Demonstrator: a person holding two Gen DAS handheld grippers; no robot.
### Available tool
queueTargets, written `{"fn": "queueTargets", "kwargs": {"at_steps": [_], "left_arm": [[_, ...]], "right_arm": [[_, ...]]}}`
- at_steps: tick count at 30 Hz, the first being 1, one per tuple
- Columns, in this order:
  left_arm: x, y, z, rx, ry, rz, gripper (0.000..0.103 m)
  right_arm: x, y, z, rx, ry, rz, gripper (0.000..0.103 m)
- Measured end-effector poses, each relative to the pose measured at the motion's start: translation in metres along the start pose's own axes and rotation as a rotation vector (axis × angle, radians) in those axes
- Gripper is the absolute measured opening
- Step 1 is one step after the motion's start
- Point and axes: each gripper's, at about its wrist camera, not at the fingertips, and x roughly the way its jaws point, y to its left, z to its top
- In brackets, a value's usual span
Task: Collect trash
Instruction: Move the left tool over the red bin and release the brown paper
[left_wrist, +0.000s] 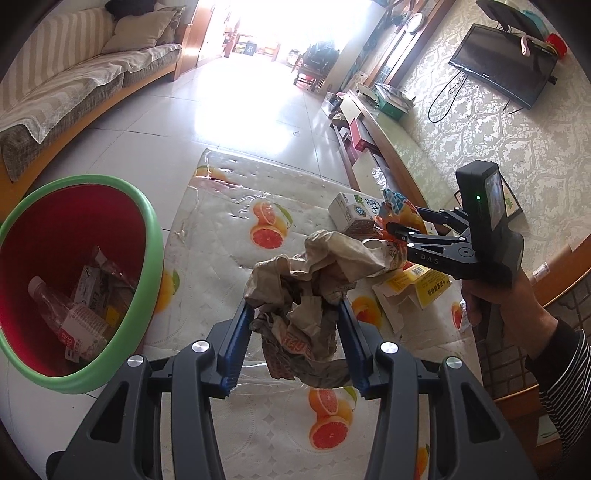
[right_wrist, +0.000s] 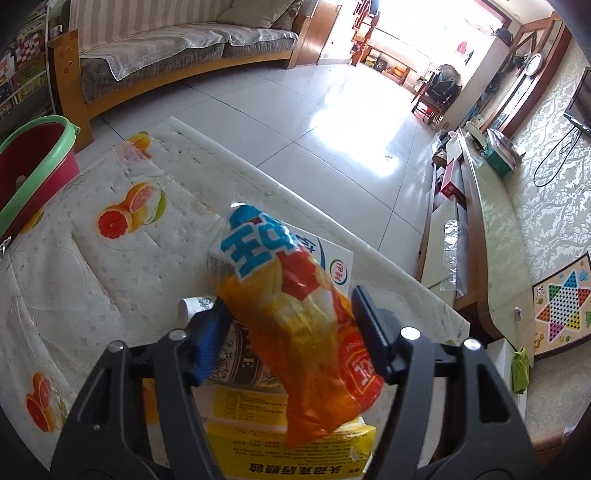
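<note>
Left tongs (left_wrist: 295, 317) gripped crumpled paper (left_wrist: 314, 280) — next, over to the bin (left_wrist: 144, 221); right tongs (right_wrist: 291, 325) half-open around the wrapper (right_wrist: 291, 314).

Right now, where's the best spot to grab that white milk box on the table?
Pinch the milk carton across its narrow sides near the middle, coming from above. It lies flat on the table, so those flat parallel faces suit the fingers. The snack bag overlaps one end.
</note>
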Motion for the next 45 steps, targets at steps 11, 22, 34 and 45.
{"fn": "queueTargets", "kwargs": {"at_steps": [11, 22, 34, 45], "left_arm": [[-0.017, 0.002, 0.005, 0.008, -0.026, 0.002, 0.043], [-0.053, 0.026, 0.018, 0.019, -0.084, 0.049, 0.044], [-0.076, 0.112, 0.040, -0.021, -0.121, 0.230, 0.045], [-0.065, 0.178, 0.046, -0.039, -0.059, 0.368, 0.079]], "right_arm": [[-0.058, 0.002, 0.006, 0.005, -0.093, -0.049, 0.040], [-0.143, 0.041, 0.004, 0.106, -0.182, -0.024, 0.040], [-0.175, 0.101, 0.022, 0.165, -0.264, 0.108, 0.040], [-0.168, 0.163, 0.070, 0.134, -0.301, 0.198, 0.040]]}}
